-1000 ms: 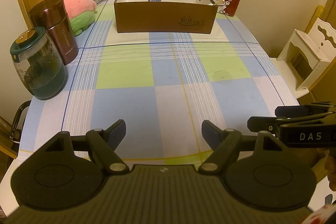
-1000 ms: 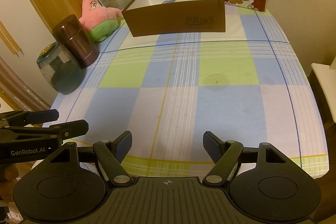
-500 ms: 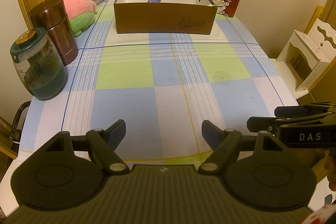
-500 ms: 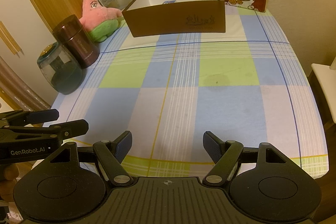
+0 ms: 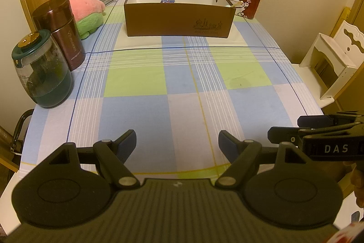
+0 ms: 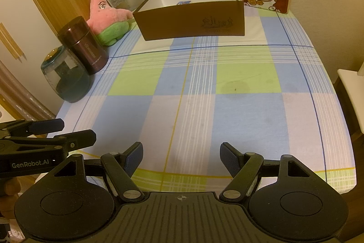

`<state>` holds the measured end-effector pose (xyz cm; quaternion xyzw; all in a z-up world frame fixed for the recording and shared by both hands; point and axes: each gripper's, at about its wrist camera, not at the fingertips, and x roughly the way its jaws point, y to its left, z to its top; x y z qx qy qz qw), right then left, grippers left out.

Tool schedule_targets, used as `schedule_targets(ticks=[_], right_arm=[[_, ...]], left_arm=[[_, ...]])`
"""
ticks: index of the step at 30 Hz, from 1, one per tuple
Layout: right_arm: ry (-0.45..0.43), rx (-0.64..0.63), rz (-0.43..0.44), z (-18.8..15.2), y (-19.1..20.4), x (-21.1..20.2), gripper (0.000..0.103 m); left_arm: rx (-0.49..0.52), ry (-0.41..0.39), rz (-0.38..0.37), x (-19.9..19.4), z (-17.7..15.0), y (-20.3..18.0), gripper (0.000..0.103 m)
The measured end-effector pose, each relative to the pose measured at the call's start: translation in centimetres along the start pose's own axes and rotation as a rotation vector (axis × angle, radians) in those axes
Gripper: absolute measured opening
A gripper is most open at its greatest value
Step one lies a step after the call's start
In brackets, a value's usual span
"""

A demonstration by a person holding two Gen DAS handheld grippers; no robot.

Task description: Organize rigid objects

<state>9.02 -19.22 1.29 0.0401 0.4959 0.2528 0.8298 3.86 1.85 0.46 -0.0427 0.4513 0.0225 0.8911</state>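
Inside brown box (image 5: 179,16) 1 small blue item (image 5: 167,1); left tongs (image 5: 177,144), right tongs (image 6: 181,155) wide apart, empty.

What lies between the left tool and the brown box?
Only bare checked tablecloth between the open left tool and the brown box; both wrist views show it.

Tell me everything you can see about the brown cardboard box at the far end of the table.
The brown box is an open-topped rectangular carton, apparently cardboard, dark brown outside and white inside, with a faint gold emblem printed low on its front wall. It sits upright and flat on the checked tablecloth near the wall, long side facing the cameras. A small blue item shows just above its front rim; the rest of the inside is hidden. Nothing else touches it.
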Motion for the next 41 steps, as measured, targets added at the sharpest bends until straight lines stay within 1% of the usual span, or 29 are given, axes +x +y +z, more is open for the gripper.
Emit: schedule_targets(ticks=[31,41], right_arm=[[0.002,-0.002,0.0,0.42,0.47,0.09,0.074],[0.01,0.003,0.003,0.42,-0.09,0.47,0.074]], left_arm=[[-0.003,0.0,-0.002,0.07,0.33,-0.02,0.078],[-0.004,0.01,-0.003,0.67,0.4,-0.15,0.077]])
